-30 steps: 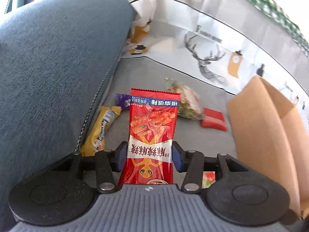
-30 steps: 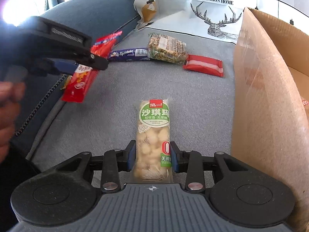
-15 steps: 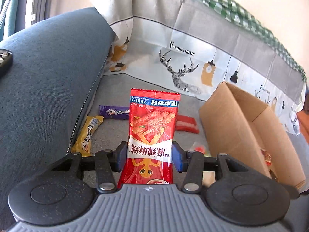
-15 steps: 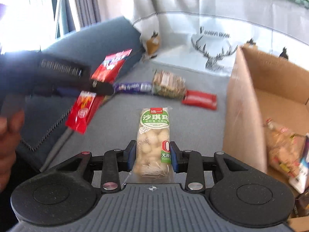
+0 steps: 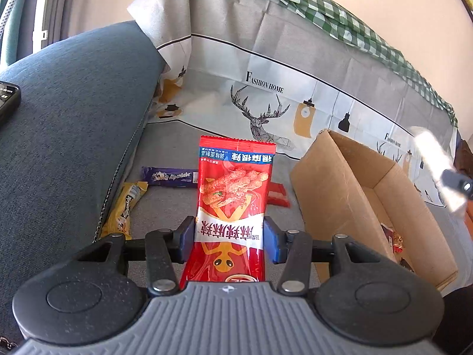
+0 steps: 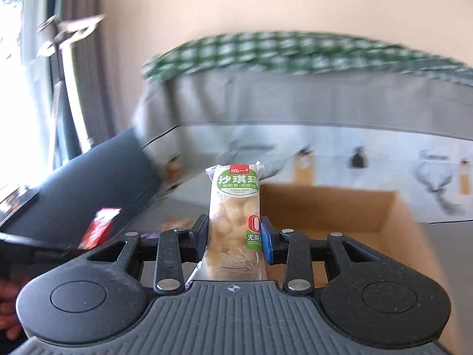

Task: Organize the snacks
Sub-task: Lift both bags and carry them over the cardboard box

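Observation:
My left gripper (image 5: 230, 238) is shut on a red spicy-snack packet (image 5: 235, 201) and holds it above the grey sofa seat, left of the open cardboard box (image 5: 331, 195). My right gripper (image 6: 234, 236) is shut on a pale rice-cake packet with a green label (image 6: 236, 207), held up in front of the box (image 6: 340, 210). The right gripper shows blurred at the right edge of the left wrist view (image 5: 449, 177). The red packet also shows in the right wrist view (image 6: 100, 227). Some snacks lie inside the box (image 5: 394, 238).
On the seat lie a purple Alpenliebe bar (image 5: 171, 176), a yellow bar (image 5: 125, 207) and a red packet (image 5: 278, 195). A blue sofa arm (image 5: 68, 136) rises on the left with a phone (image 5: 7, 100) on it. A deer-print cover (image 5: 266, 103) drapes the sofa back.
Both grippers have risen with their packets. The right gripper has swung right toward the box, and its view is now blurred. The left view now shows more of the box.

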Demonstrator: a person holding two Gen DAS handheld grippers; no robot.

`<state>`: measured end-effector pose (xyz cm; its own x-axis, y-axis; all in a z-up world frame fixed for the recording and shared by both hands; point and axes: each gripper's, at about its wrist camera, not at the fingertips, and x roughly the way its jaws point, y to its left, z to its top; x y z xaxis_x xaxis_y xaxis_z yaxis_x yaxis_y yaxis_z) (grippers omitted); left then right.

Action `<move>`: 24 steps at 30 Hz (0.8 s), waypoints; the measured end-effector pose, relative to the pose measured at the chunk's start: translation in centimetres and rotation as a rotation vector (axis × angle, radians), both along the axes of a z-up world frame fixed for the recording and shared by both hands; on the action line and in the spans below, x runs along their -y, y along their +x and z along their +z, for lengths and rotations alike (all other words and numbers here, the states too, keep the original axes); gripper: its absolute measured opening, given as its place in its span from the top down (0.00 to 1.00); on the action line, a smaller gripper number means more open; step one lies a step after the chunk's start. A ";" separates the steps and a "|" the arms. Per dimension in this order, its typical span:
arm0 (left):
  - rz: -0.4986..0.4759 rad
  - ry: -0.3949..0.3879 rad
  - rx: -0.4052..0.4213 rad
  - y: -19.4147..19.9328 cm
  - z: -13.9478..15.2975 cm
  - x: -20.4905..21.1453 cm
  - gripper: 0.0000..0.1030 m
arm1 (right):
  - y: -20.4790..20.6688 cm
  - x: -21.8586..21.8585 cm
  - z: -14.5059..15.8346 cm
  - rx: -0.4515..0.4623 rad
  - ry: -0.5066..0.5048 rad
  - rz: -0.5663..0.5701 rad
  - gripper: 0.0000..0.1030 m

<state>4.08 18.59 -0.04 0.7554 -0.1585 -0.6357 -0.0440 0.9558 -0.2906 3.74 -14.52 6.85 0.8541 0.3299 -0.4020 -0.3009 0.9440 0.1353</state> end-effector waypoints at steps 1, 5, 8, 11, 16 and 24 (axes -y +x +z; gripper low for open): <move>0.002 -0.002 0.000 0.0 0.0 -0.1 0.49 | 0.3 1.3 0.2 0.000 0.008 -0.027 0.64; 0.010 -0.007 0.001 -0.1 -0.1 -0.2 0.49 | 1.3 5.2 -0.5 -0.023 0.067 -0.127 0.64; 0.013 -0.003 -0.002 0.0 -0.1 -0.2 0.49 | 0.9 7.1 -1.1 -0.023 0.138 -0.187 0.64; 0.015 0.006 -0.006 0.1 -0.1 -0.1 0.49 | 0.6 7.6 -1.7 -0.017 0.152 -0.236 0.64; 0.022 0.015 -0.009 0.4 -0.1 0.1 0.49 | 0.8 7.5 -3.1 -0.033 0.112 -0.254 0.64; 0.031 0.019 -0.010 0.3 -0.2 0.1 0.49 | 1.1 8.4 -5.5 -0.063 0.088 -0.288 0.64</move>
